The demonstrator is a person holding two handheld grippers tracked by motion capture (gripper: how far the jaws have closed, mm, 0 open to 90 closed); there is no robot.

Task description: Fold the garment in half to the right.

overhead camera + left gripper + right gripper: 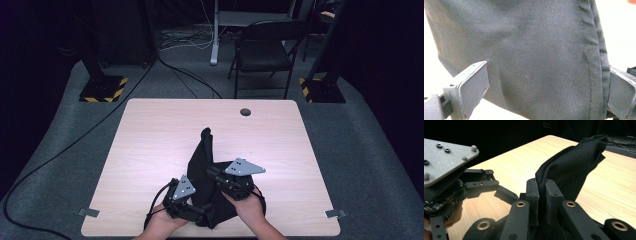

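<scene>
A black cloth lies bunched on the wooden table, with one end rising in a peak toward the far side. My right gripper is shut on a raised fold of the cloth; in the high view it sits over the cloth's middle. At the cloth's near left edge, my left gripper stands open. In the left gripper view its jaws are wide apart, with the dark fabric spread between them and a stitched hem beside the right-hand jaw.
The table has a round cable hole near its far edge. A folding chair and two stand bases with yellow-black tape are on the floor beyond. The left gripper's grey plate sits close beside my right gripper.
</scene>
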